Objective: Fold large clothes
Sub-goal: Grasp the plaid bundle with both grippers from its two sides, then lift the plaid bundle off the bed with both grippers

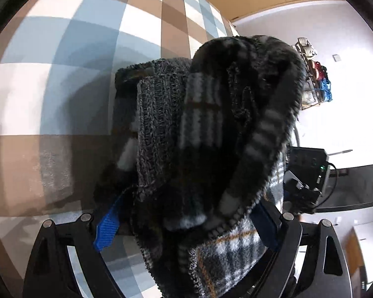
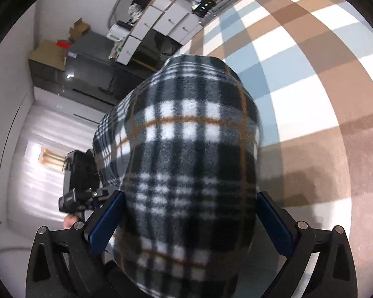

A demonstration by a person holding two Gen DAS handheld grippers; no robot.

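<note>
A plaid fleece garment (image 1: pixel 199 124) in black, grey and white with thin orange lines, its knitted grey cuff showing, lies bunched across my left gripper (image 1: pixel 189 201). The jaws stand wide. The ribbed face of the left blue pad (image 1: pixel 107 223) is bare and the cloth covers most of the other pad. In the right wrist view the same garment (image 2: pixel 186 136) fills the gap of my right gripper (image 2: pixel 190 193), whose blue pads (image 2: pixel 104 221) stand equally wide apart. The cloth reaches forward over a checked carpet (image 2: pixel 310 74).
The carpet (image 1: pixel 62 49) of blue, white and brown squares spreads ahead. A shoe rack (image 1: pixel 315 74) stands by the white wall. A dark cabinet (image 2: pixel 87 67) with white boxes (image 2: pixel 161 19) lines the far side. The other black gripper (image 2: pixel 79 186) and fingers (image 2: pixel 69 222) are close on the left.
</note>
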